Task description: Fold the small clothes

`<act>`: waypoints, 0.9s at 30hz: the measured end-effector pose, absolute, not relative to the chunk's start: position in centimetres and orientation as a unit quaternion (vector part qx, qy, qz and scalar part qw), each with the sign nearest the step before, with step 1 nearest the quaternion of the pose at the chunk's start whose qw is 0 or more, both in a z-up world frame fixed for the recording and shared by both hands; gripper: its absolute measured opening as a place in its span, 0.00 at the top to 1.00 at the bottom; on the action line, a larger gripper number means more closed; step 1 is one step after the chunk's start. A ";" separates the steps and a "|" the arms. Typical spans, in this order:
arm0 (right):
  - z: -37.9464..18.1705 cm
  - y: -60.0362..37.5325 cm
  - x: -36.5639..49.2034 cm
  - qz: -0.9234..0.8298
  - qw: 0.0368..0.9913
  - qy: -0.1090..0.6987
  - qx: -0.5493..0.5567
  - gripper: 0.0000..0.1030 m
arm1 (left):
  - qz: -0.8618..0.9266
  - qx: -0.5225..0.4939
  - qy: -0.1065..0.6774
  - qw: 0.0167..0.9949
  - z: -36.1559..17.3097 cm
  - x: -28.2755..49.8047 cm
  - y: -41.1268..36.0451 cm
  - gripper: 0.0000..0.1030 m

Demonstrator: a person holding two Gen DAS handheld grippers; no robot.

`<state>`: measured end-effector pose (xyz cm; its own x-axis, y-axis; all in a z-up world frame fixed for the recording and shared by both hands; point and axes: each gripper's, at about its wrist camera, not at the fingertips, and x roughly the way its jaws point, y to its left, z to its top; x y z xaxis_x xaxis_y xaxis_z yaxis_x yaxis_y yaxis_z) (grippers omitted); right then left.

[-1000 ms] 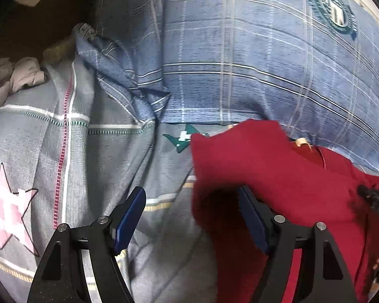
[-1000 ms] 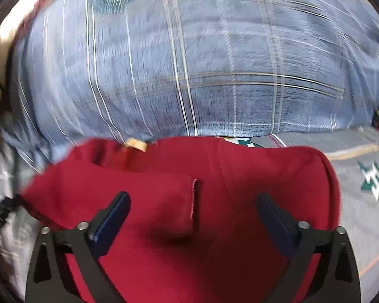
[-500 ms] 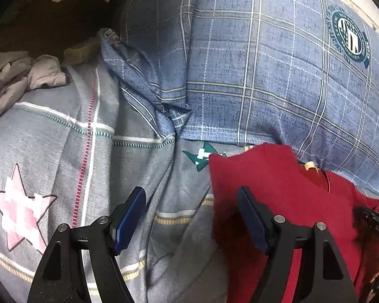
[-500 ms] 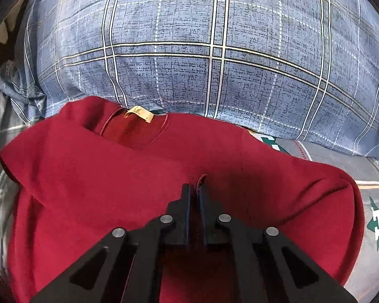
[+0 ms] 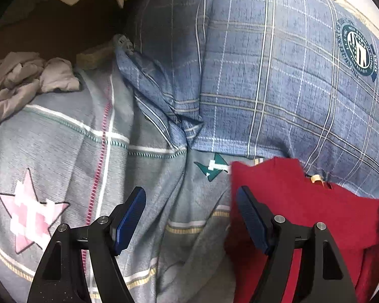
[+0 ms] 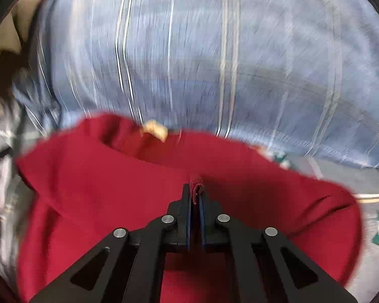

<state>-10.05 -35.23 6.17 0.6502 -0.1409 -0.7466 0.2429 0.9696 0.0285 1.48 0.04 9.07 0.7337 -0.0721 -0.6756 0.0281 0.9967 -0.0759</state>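
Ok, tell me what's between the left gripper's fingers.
Only grey bedsheet, in the left wrist view; the left gripper is open, with the red top beside it.

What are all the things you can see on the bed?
red garment: one, dark red, lying on the bedsheet just below the pillow, a fold of its edge pinched.
neck label: one, tan, inside the garment's collar.
pillow: one, blue plaid with a round green badge, behind the garment.
bedsheet: one, grey with stripes, a pink star and green star shapes, under everything.
crumpled cloth: one pile, pale grey, far left on the sheet.
left hand-held gripper: one, black with blue pads, open, empty, over the sheet.
right hand-held gripper: one, black, shut on the garment's fold.
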 end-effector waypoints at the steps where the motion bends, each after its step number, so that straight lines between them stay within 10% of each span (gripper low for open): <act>1: 7.4 -35.7 -10.7 -0.113 0.911 0.392 0.064 0.96 | -0.026 -0.028 0.361 0.932 9.1 1.3 -0.1 0.29; 11: 5.8 -40.2 -10.5 -0.197 0.875 0.437 0.059 0.94 | -0.081 0.018 0.379 0.922 7.2 0.6 -4.6 0.27; 15: 6.9 -40.9 -11.3 -0.208 0.879 0.420 0.084 0.60 | -0.072 0.082 0.417 0.902 3.9 1.9 -7.0 0.27; 27: 4.6 -36.6 -11.1 -0.177 0.875 0.450 0.009 0.61 | -0.071 0.085 0.412 0.904 4.3 1.4 -7.8 0.27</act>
<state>-11.14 -36.57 4.57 0.5321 -0.3020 -0.7910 0.3184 0.9370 -0.1436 1.40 -7.84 4.28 0.6508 -0.0579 -0.7570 0.1985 0.9754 0.0960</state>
